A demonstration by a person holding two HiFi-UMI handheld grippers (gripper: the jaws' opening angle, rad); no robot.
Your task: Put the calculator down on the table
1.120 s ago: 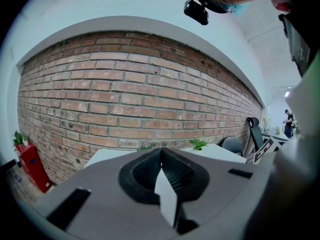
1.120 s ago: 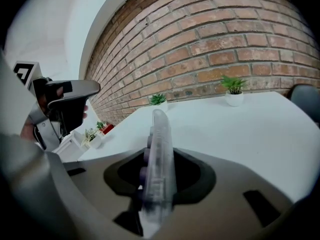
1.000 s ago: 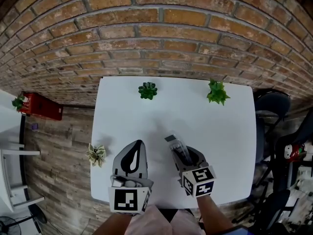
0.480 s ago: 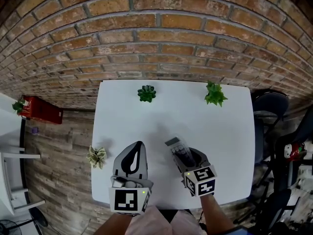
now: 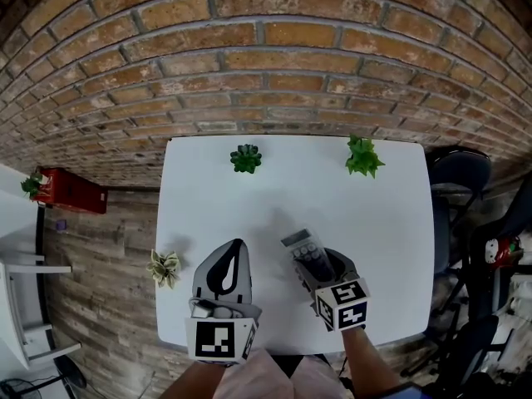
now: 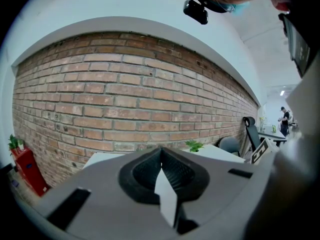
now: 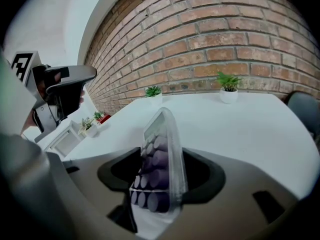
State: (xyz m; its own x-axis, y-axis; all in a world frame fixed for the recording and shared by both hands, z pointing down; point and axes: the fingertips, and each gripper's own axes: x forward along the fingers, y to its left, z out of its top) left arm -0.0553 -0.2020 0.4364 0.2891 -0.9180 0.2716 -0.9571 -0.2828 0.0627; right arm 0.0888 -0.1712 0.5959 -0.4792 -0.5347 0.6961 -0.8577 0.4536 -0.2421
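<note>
The calculator (image 5: 304, 248), clear-cased with purple keys, stands tilted on its edge between the jaws of my right gripper (image 5: 317, 264) near the front of the white table (image 5: 382, 214). In the right gripper view the calculator (image 7: 161, 154) leans to one side. Dark gaps show on both sides of it, and the jaws of the right gripper (image 7: 162, 176) are opening with no pad pressing on it. My left gripper (image 5: 234, 249) rests beside it on the left, shut with nothing in it. In its own view the left gripper (image 6: 161, 160) shows its jaws meeting in a line.
Two small green plants (image 5: 246, 158) (image 5: 362, 156) stand along the table's far edge before a brick wall. A third, paler plant (image 5: 164, 268) sits at the left edge. A dark chair (image 5: 461, 177) is right of the table, and a red box (image 5: 73, 191) lies on the floor at left.
The right gripper's jaws have spread apart. The calculator has tipped over flatter, now showing more of its key face. The left gripper has not moved.
</note>
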